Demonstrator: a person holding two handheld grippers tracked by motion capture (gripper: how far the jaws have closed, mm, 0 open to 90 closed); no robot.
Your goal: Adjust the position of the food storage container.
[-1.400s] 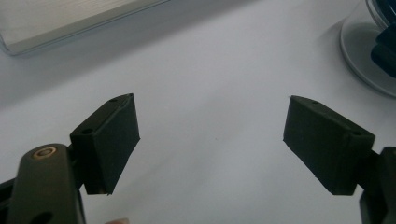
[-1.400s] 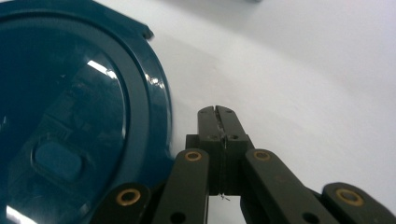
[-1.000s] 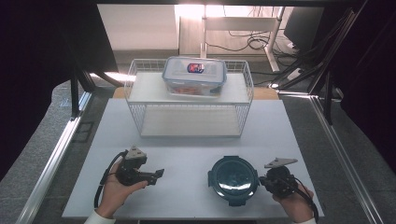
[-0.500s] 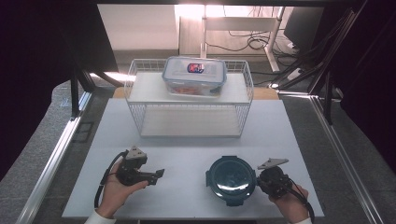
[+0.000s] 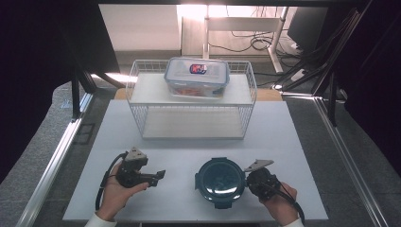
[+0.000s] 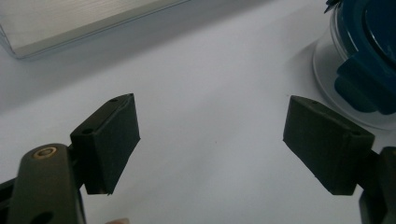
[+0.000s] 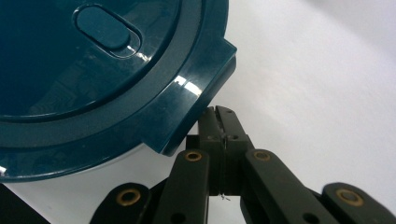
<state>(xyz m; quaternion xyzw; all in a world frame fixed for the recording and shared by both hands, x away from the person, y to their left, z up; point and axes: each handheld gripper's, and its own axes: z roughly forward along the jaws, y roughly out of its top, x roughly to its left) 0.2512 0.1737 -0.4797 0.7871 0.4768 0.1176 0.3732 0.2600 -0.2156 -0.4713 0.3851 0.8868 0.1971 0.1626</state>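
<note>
A white rectangular table top (image 5: 283,142) stands in a dim room, with grey floor to either side, metal rails along its edges, and a desk frame with loose cables on the floor beyond the far end. At the back of the table sits a white wire basket shelf (image 5: 191,106), and on its upper level rests a clear rectangular plastic food box with a blue-trimmed lid (image 5: 196,77).

Compared with a second ago, the right hand-held gripper (image 5: 247,176) has slid leftward across the table, and the round clear container with a dark teal clip-on lid (image 5: 220,182) now lies a little further left than it did; the left hand-held gripper (image 5: 159,176) is in the same spot.

The round container stands on the near part of the table, between the two grippers. The right gripper's jaws are pressed fully together with nothing between them, and in the right gripper view their tips (image 7: 223,122) sit right against a clip tab on the lid's rim (image 7: 201,88). The left gripper lies well apart from the container, its jaws spread wide over bare table and holding nothing; in the left gripper view the container (image 6: 359,70) shows beyond the right-hand jaw
</note>
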